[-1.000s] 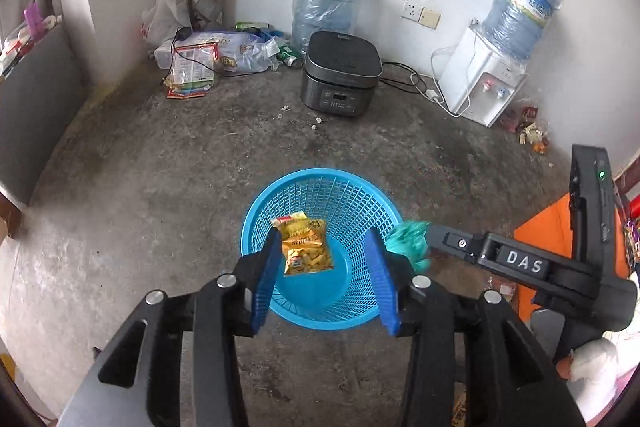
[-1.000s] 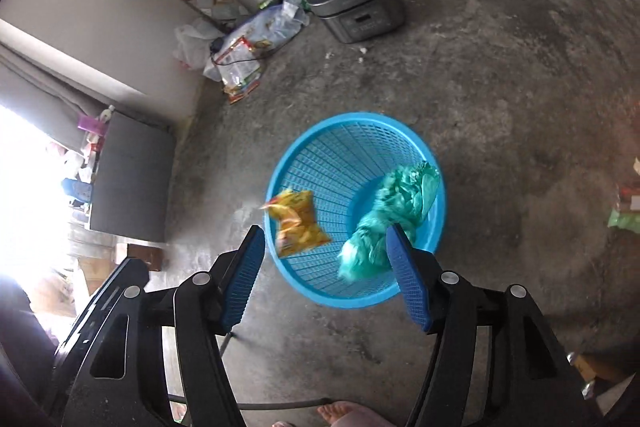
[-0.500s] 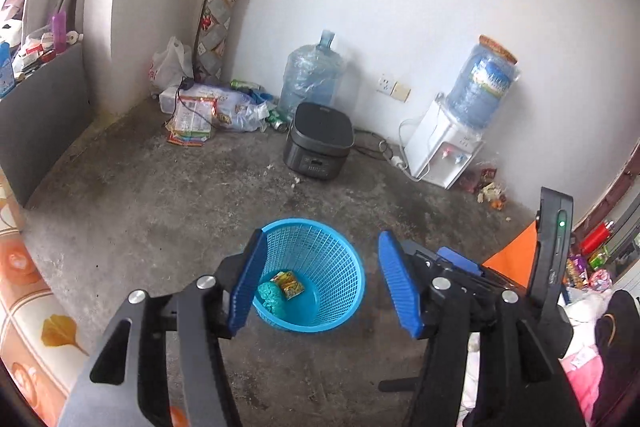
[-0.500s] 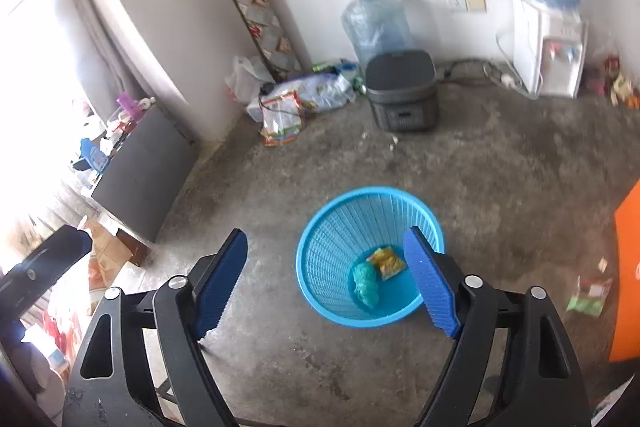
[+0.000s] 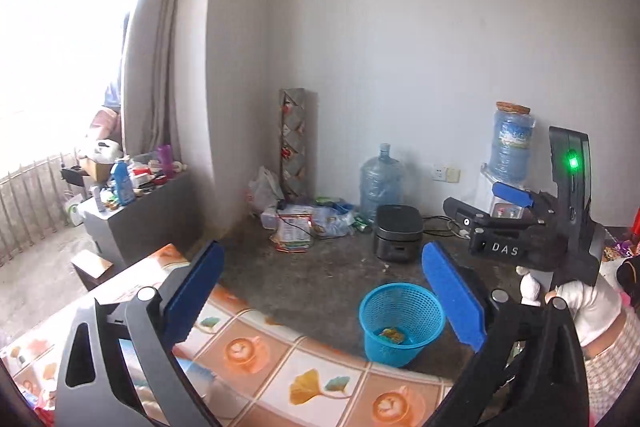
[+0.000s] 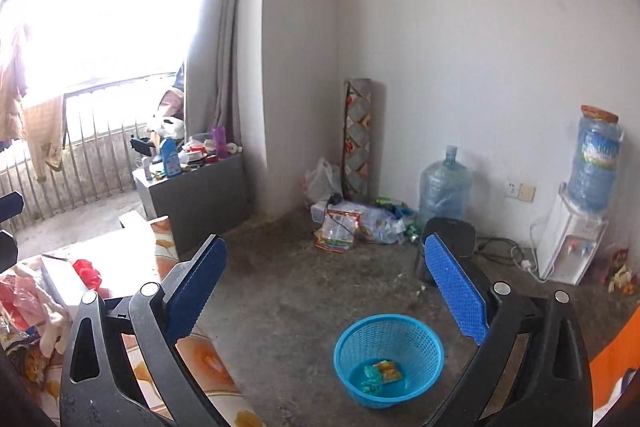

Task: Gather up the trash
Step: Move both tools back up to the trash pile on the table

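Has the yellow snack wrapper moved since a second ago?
Yes. The yellow snack wrapper went down: it hung at the rim of the blue basket between the left gripper's pads, and now lies on the basket's bottom beside the green wrapper.

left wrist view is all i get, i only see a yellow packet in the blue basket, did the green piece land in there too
observer: Yes. A green crumpled wrapper lies beside the yellow packet on the bottom of the blue basket.
operator: is the right claw empty
observer: The right claw is open; its jaws have just been opening and nothing is between them.
operator: any trash left on that side
observer: Colourful scraps lie on the floor just right of the water dispenser.
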Action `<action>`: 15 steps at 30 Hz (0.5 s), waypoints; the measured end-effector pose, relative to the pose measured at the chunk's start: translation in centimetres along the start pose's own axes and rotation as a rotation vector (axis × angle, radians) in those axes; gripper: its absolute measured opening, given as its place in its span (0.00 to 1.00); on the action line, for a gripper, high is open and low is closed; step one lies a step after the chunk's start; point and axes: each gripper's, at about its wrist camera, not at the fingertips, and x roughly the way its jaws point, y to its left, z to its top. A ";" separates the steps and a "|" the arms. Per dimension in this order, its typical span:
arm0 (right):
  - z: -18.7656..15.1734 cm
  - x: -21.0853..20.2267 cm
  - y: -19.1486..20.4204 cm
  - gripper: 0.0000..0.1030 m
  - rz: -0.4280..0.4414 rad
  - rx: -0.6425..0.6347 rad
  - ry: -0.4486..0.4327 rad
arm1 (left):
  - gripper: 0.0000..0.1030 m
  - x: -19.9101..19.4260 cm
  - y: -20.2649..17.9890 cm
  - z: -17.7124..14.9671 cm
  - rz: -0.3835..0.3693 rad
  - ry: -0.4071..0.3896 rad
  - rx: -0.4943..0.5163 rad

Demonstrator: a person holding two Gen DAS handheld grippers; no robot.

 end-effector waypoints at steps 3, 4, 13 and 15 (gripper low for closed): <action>0.6 -0.7 1.9 0.92 0.085 0.017 0.001 | 0.95 -3.4 2.4 -1.0 0.065 0.000 -0.057; 0.7 -1.0 2.8 0.92 0.111 0.017 -0.007 | 0.95 -4.6 3.2 -1.4 0.085 -0.002 -0.081; 1.4 -2.4 9.2 0.92 0.404 0.013 -0.007 | 0.95 -13.9 10.9 -5.4 0.323 -0.062 -0.222; 1.2 -2.0 10.4 0.92 0.484 0.035 0.037 | 0.95 -15.4 12.1 -6.4 0.344 -0.053 -0.244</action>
